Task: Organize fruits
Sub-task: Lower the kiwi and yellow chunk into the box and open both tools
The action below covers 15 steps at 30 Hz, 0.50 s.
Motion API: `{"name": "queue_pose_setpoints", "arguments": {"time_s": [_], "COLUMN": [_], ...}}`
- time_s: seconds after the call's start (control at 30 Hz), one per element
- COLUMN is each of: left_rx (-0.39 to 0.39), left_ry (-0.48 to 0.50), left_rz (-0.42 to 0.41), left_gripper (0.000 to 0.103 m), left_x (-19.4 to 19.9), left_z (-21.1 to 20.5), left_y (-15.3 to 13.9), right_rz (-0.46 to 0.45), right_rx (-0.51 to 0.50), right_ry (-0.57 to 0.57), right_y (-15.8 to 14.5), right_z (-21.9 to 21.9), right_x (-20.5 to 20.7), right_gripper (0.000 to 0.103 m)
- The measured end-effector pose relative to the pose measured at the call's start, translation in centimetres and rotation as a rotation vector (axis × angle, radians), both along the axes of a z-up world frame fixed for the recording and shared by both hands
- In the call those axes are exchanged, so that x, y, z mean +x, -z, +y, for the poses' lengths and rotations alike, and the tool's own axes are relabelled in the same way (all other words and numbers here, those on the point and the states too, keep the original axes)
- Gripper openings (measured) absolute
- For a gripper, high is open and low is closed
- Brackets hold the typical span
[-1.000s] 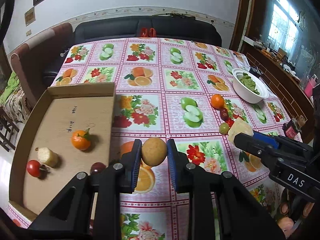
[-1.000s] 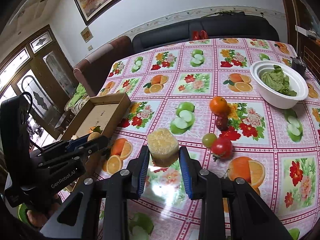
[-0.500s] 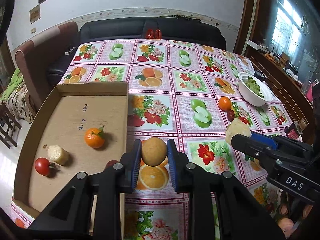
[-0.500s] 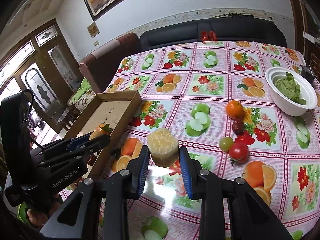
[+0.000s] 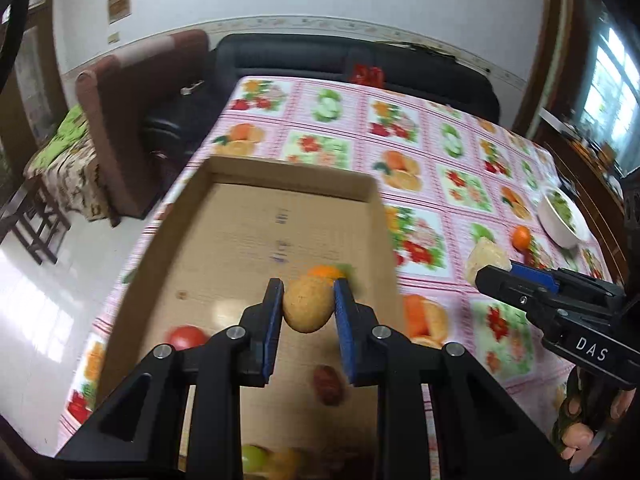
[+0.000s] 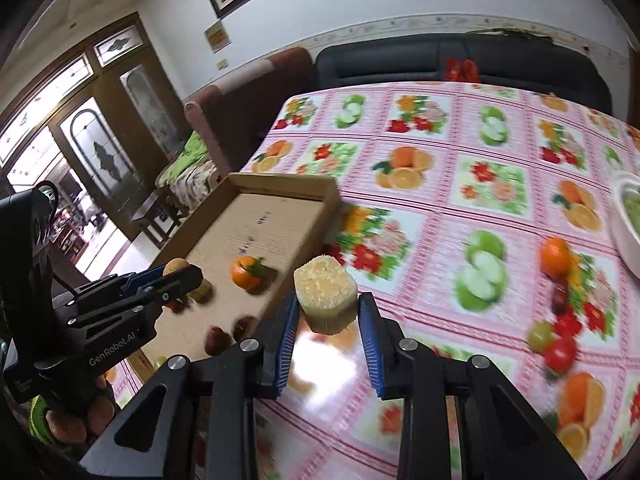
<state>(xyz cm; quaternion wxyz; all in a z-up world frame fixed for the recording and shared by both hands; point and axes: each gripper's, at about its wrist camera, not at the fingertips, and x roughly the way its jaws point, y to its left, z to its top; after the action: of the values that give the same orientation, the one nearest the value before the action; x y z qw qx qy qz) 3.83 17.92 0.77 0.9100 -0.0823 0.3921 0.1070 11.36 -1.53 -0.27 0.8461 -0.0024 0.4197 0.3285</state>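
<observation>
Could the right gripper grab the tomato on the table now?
Probably not yet: the right gripper is already shut on a yellow chunk. The tomato itself lies unobstructed on the table.

- both tongs, left tongs (image 5: 308,312) and right tongs (image 6: 327,316), are chunky black plastic with ribbed blue pads and silver screws
- white "DAS" and "GenRobot.AI" lettering on the sides

Motion blurred the tablecloth (image 6: 460,216); the white bowl (image 6: 628,216) was cut off by the right edge.
</observation>
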Motion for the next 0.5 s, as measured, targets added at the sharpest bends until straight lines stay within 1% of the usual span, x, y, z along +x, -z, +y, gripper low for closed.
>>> {"name": "queue_pose_setpoints", "arguments": {"time_s": [0.17, 0.27, 0.4, 0.5], "left_rx": [-0.012, -0.018, -0.051, -0.046], "left_ry": [-0.062, -0.077, -0.083, -0.083], "left_rz": [0.011, 0.028, 0.069, 0.099], "left_gripper": [0.023, 0.023, 0.023, 0.023], "left_x": [0.4, 1.1, 2.6, 3.5], "left_z": [4.2, 5.9, 7.3, 7.7], "left_y": [0.1, 0.4, 1.4, 2.0], "right_rz": [-0.006, 0.000, 0.018, 0.038], "right_rx": [-0.004, -0.007, -0.026, -0.040], "right_ry": [-0.069, -0.094, -0.111, -0.120], "right_y": [0.0, 0.2, 1.0, 1.7], "right_z": [5.0, 7.6, 10.7, 12.5], "right_x": [1.1, 2.2, 3.8, 5.2], "right_gripper": [0.031, 0.030, 0.031, 0.031]}}
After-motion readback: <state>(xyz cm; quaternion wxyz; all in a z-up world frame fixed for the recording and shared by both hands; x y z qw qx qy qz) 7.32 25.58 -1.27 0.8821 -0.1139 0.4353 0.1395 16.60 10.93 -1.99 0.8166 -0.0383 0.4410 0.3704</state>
